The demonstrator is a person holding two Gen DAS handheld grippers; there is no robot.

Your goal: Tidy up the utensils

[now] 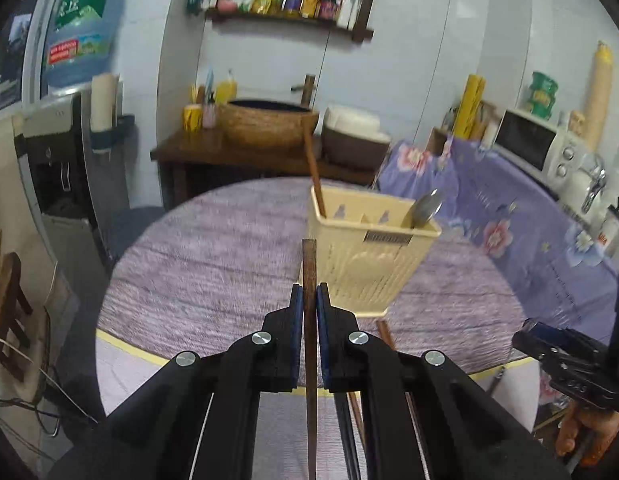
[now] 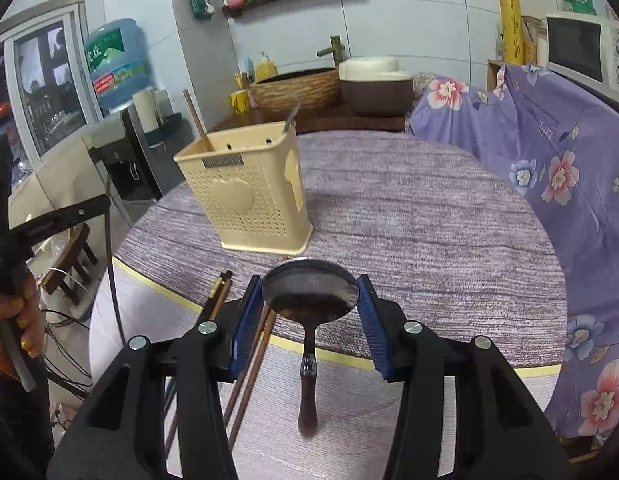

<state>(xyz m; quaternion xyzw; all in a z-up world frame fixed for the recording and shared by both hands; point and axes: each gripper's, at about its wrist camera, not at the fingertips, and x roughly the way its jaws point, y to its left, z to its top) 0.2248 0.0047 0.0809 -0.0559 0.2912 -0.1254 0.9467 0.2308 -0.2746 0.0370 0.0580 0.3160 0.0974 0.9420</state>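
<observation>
Right wrist view: the round surface (image 2: 409, 208), covered in a purple cloth, is seen with the cream utensil holder (image 2: 249, 196) standing upright on it, towards the left. The task is judged to be partly done: one brown chopstick (image 2: 195, 120) and the metal spoon (image 1: 427, 206) are already stood in the holder, at opposite ends. Left to be sorted are several loose chopsticks (image 2: 245, 356) lying near the front edge of the surface, plus the two items now held.

The right tongs (image 2: 309, 300) are seen roughly half open, with the bowl of a dark-handled spoon (image 2: 309, 292) spanning the gap between the blue pads; whether it is firmly pinched or merely resting between them cannot be told. The handle points back towards the camera.

In the left wrist view, the left tongs (image 1: 309, 312) are closed down to a narrow gap on a single held chopstick (image 1: 309, 272), which is kept upright, its upper end just in front of the holder's near corner and not yet over an opening.
</observation>
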